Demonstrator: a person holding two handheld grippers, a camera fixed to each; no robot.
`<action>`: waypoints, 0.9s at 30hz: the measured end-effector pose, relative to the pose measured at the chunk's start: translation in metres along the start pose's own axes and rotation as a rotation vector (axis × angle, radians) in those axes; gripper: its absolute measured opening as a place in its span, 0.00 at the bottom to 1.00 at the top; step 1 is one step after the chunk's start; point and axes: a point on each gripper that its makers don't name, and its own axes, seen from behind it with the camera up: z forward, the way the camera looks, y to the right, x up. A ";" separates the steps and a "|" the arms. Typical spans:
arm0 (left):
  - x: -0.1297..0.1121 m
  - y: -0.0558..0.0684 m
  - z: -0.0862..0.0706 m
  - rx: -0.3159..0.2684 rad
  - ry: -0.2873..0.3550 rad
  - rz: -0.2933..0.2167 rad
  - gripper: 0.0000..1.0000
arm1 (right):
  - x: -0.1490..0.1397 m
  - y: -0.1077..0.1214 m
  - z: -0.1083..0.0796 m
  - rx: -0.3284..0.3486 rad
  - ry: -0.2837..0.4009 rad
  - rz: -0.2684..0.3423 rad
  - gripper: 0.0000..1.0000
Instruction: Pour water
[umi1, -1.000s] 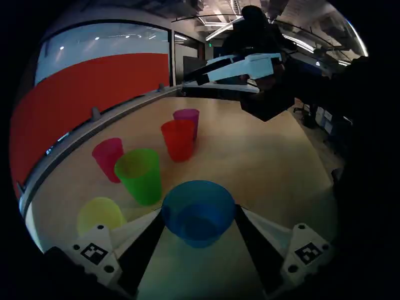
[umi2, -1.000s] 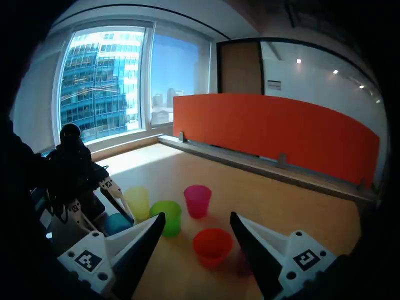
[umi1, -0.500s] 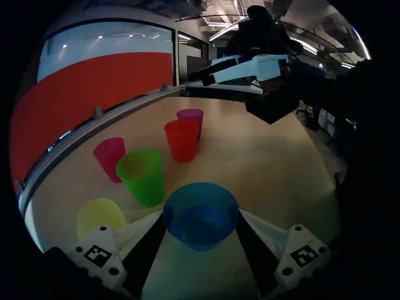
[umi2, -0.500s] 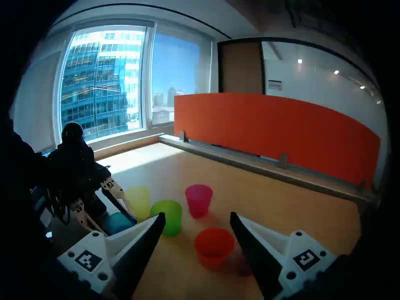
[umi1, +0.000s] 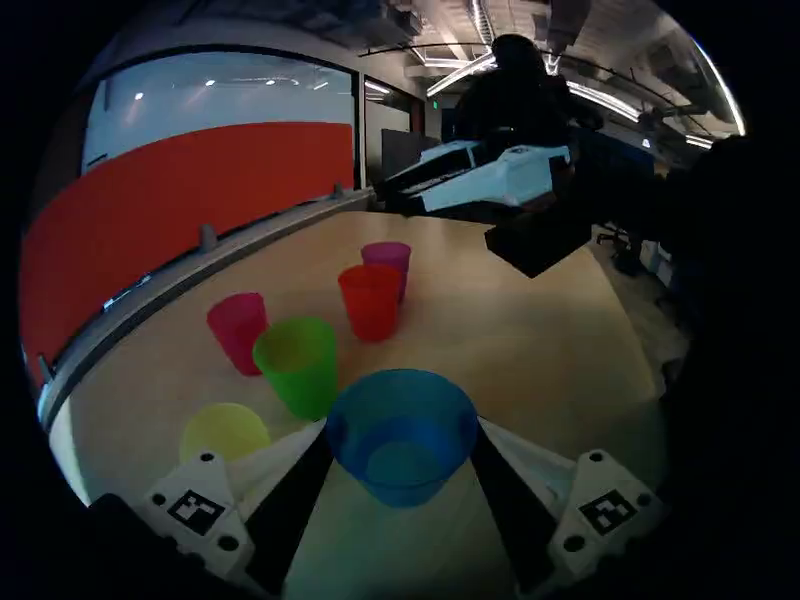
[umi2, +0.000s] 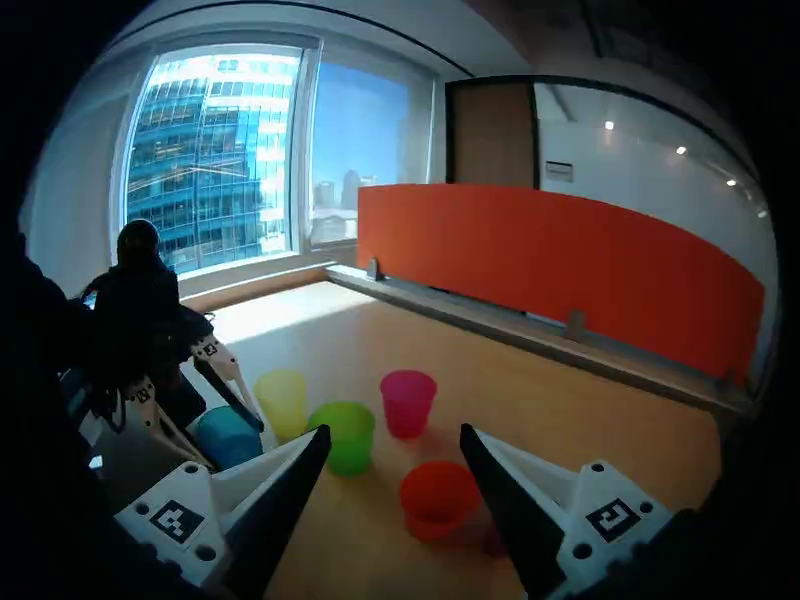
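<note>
Blue cup (umi1: 400, 455) lifted, upright, in left claw (umi1: 398, 428)

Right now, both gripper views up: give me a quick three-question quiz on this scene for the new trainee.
1. What colour is the cup between the fingers of the left gripper?
2. True or false: the right gripper is shut on the red cup.
3. Leaving out the gripped one, how many cups stand on the wooden table? A three; B five; C seven.

Key
1. Blue: the blue cup is gripped on both sides.
2. False: it is open, with the red cup low between its spread fingers, untouched.
3. B.
</note>
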 end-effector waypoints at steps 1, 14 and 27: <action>0.004 -0.001 -0.004 0.005 0.009 -0.004 0.87 | 0.000 -0.001 0.001 0.001 -0.001 -0.002 1.00; 0.046 -0.046 -0.057 0.153 0.102 -0.002 0.88 | -0.008 -0.013 0.028 0.023 -0.031 -0.022 1.00; 0.086 -0.081 -0.107 0.264 0.233 -0.032 0.87 | -0.015 -0.025 0.053 0.051 -0.049 -0.029 1.00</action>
